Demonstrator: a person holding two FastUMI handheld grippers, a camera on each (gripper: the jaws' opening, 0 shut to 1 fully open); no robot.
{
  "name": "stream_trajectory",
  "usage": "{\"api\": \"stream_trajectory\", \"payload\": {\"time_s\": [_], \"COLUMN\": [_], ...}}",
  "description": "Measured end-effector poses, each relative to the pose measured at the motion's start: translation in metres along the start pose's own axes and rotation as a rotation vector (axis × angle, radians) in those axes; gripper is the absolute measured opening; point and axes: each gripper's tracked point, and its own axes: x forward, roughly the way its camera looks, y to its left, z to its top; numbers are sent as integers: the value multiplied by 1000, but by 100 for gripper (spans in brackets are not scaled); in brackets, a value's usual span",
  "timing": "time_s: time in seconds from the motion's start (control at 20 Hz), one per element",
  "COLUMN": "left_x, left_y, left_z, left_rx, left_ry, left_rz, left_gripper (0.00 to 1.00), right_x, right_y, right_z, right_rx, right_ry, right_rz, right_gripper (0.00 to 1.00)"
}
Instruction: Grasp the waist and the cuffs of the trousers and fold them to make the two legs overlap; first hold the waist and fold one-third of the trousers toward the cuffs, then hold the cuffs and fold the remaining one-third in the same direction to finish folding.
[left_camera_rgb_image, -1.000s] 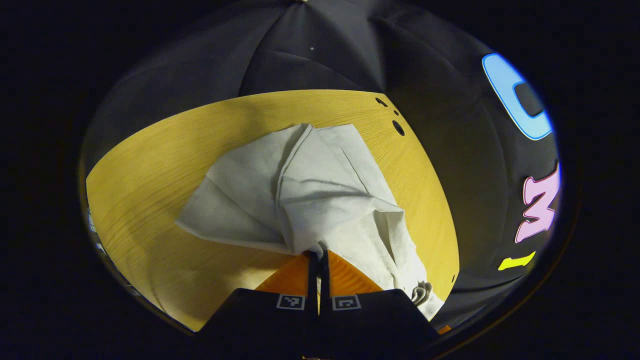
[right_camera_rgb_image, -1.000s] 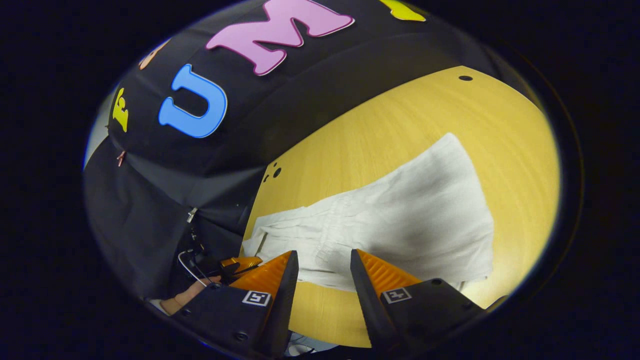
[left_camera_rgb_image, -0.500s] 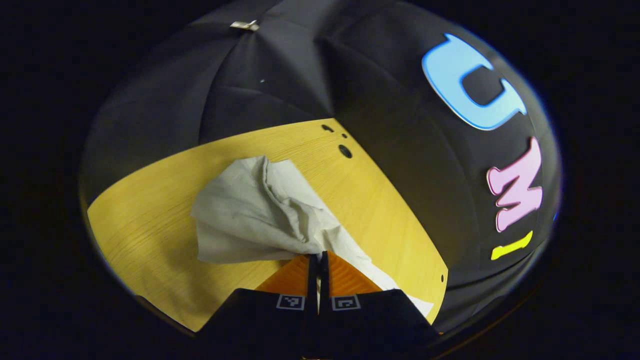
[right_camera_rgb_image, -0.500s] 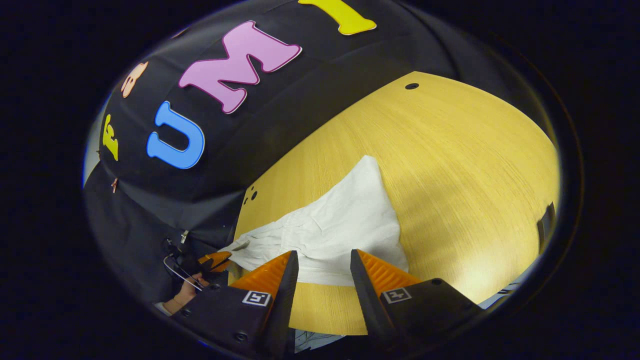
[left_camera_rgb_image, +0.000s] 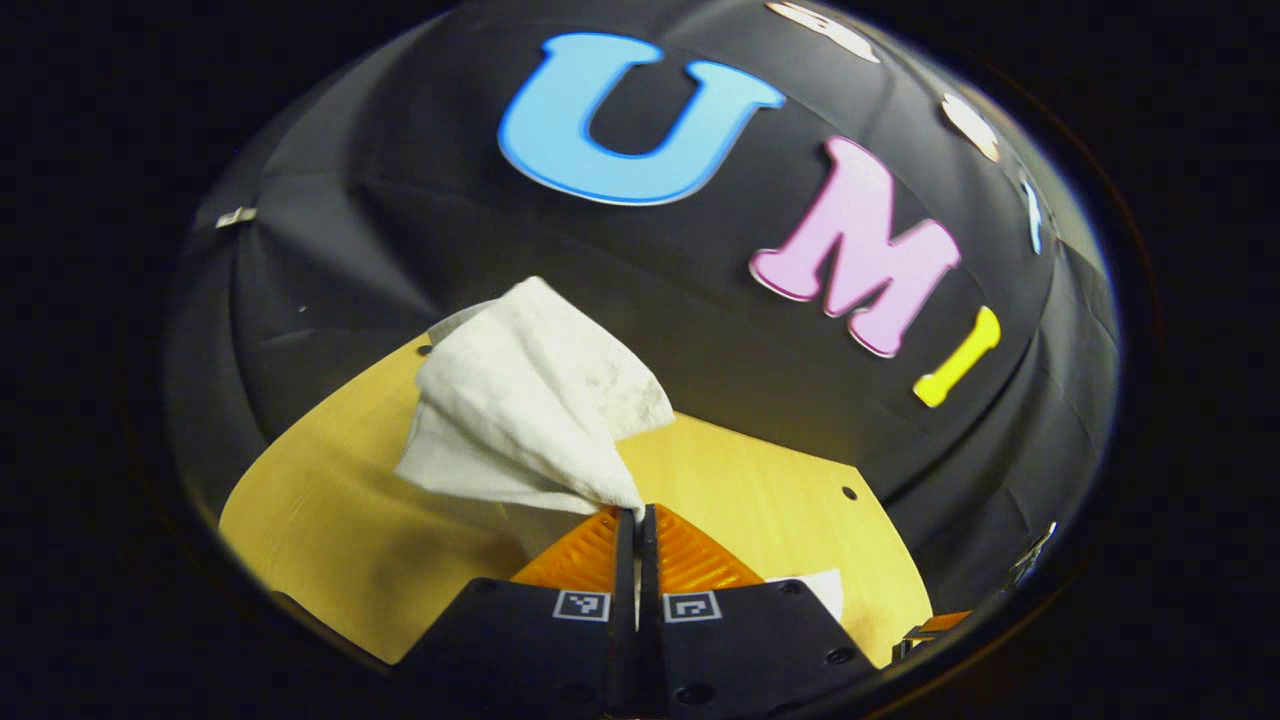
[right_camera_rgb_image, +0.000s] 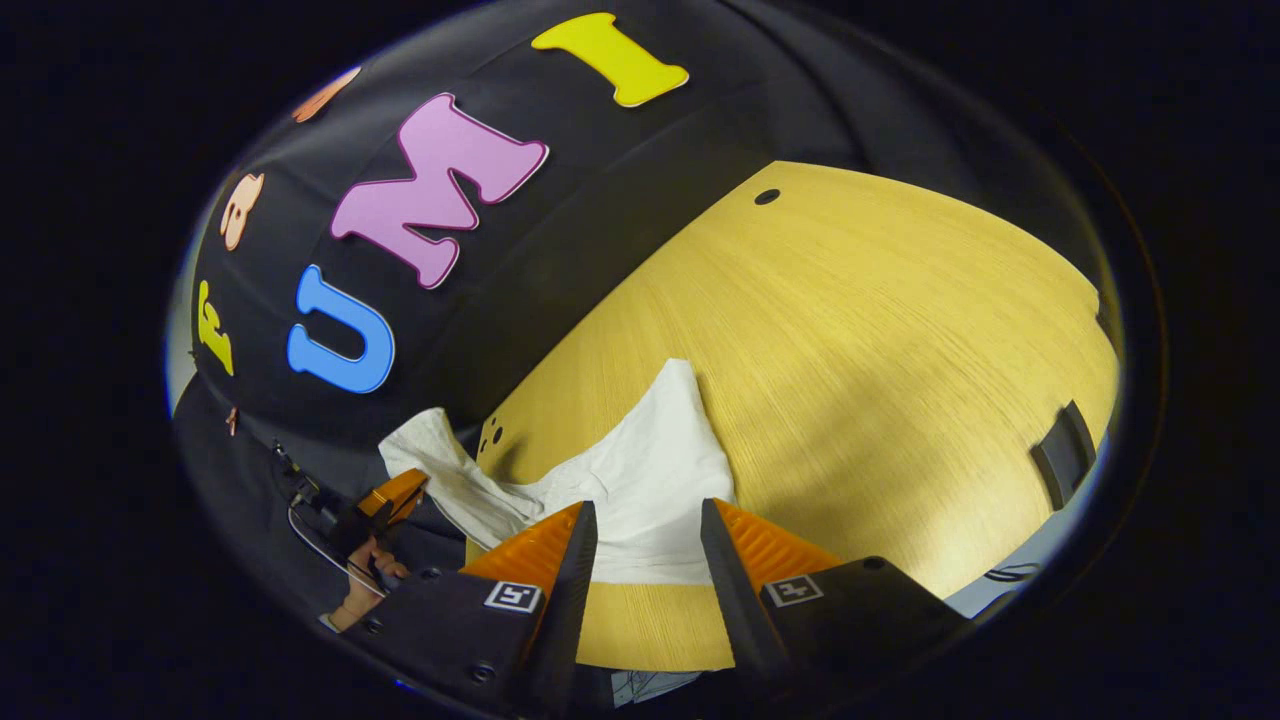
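Left gripper (left_camera_rgb_image: 637, 512) is clamped tight on an edge of the trousers (left_camera_rgb_image: 520, 410), lifting that part off the table (left_camera_rgb_image: 330, 540). Right gripper (right_camera_rgb_image: 645, 525) is spread, holding nothing, poised over the cloth left on the table. Fabric looks light, limp, drapes freely; best pinched at the hems.

right gripper (right_camera_rgb_image: 648, 530): fingers apart, nothing between them
trousers (right_camera_rgb_image: 650, 480): white, on the table (right_camera_rgb_image: 900, 330) just ahead of the fingertips
left gripper (right_camera_rgb_image: 392, 495): far left, raising one end of the trousers
hand (right_camera_rgb_image: 362, 590): behind it
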Motion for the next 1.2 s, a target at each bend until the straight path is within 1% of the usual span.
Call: {"api": "stream_trajectory", "payload": {"time_s": [0.1,0.25,0.5,0.75,0.95,1.05,1.2], "left_x": [5,10,13,1,-16,-19,-18], "left_y": [-36,-81,-129,-134,-122,-117,-114], "left_z": [-12,-47,-123,-194,-238,-256,-271], "left_rx": [98,240,443,661,854,941,1016], "left_ry": [22,73,199,309,349,358,376], "left_rz": [-49,-133,-242,-306,-346,-384,-449], "left_gripper": [5,5,5,5,5,5,5], "right_x": [-6,-16,-30,-36,-32,-30,-23], "right_y": [-10,-24,-47,-59,-62,-60,-56], "right_z": [4,9,15,22,21,20,15], "right_rx": [17,45,89,115,117,111,104], "right_ry": [-16,-38,-70,-86,-73,-65,-36], "right_rz": [-13,-38,-76,-100,-108,-108,-103], "right_gripper": [66,66,66,66,66,66,66]}}
